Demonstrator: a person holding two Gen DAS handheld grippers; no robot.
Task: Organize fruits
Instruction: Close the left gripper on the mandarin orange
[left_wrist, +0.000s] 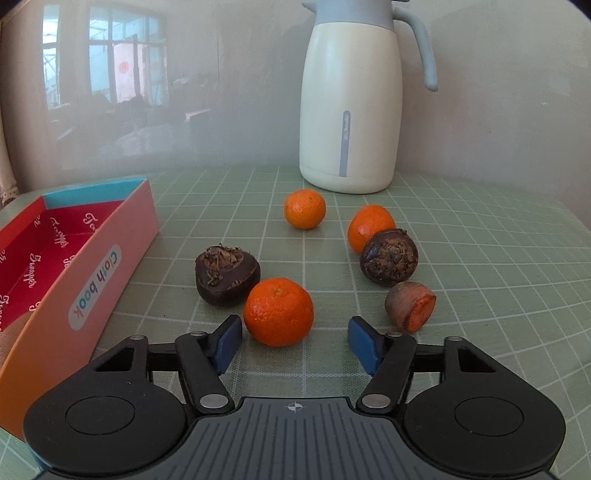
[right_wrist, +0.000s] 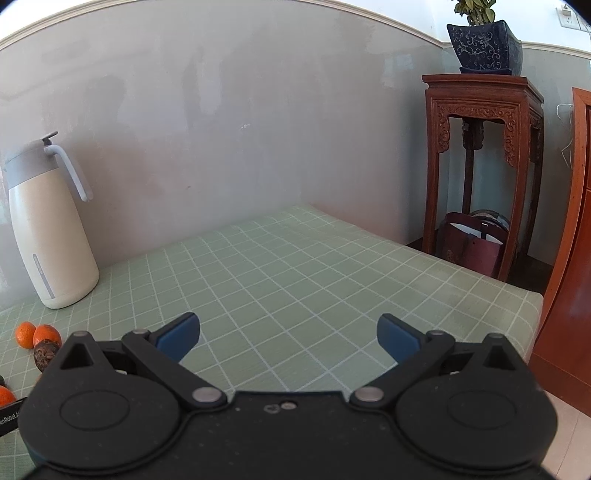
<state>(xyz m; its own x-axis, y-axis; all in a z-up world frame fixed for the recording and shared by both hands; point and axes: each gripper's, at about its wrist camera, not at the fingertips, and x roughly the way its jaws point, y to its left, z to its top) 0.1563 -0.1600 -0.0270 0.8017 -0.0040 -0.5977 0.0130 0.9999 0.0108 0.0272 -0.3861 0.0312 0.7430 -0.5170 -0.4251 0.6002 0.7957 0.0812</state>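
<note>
Orange mandarin (left_wrist: 278, 312) just ahead of left gripper (left_wrist: 293, 334), jaws spread, empty.
Off-centre toward the left pad (left_wrist: 227, 341): could have rolled into chestnut (left_wrist: 226, 275). Right gripper (right_wrist: 288, 334) spread, idle.

On the tabletop (left_wrist: 498, 258), the open box (left_wrist: 110, 258) lies left of the scattered fruit. The thermos jug (left_wrist: 351, 110) stands behind it, against the wall (left_wrist: 221, 92).

The matte black plastic left gripper (left_wrist: 294, 341) and right gripper (right_wrist: 289, 336) carry blue rubber fingertip pads (left_wrist: 227, 341), silver pivot screws (round-headed) and disc-shaped housings.
</note>
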